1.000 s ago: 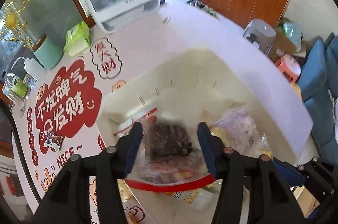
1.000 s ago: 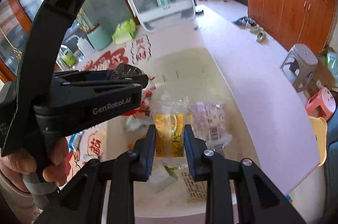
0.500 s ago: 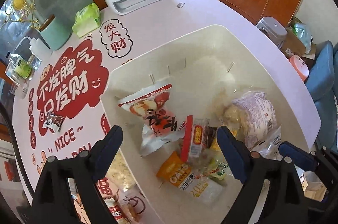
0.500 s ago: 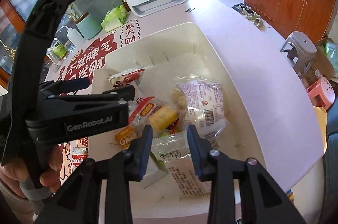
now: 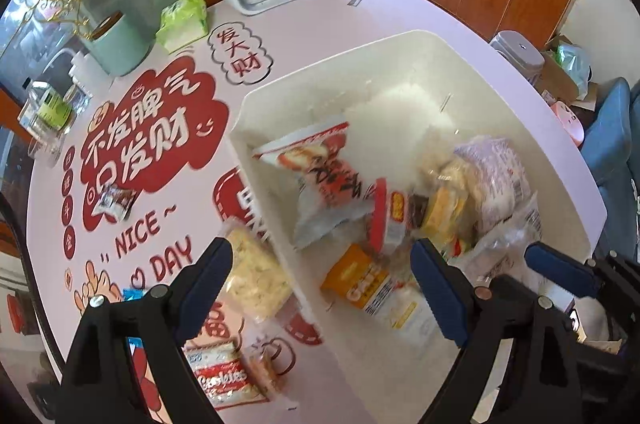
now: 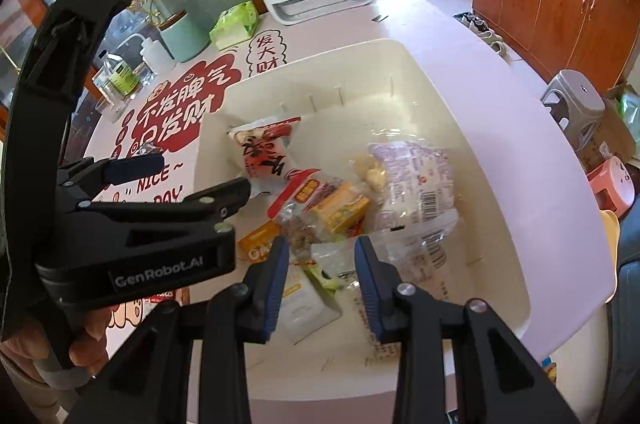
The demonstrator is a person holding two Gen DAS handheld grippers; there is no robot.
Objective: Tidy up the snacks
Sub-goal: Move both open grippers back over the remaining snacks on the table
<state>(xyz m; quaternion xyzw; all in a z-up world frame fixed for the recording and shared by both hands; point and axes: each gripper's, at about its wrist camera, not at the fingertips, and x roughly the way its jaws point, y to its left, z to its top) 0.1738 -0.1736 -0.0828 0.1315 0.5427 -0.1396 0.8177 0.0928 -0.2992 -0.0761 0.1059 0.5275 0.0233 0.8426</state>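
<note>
Black hand-held gripper, blue pads

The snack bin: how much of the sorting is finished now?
Several packets already lie in the white bin. Neither the left gripper nor the right gripper holds anything; both sets of jaws stand open. Left on the table: the yellow bag, the cookies pack and a small dark packet.
</note>
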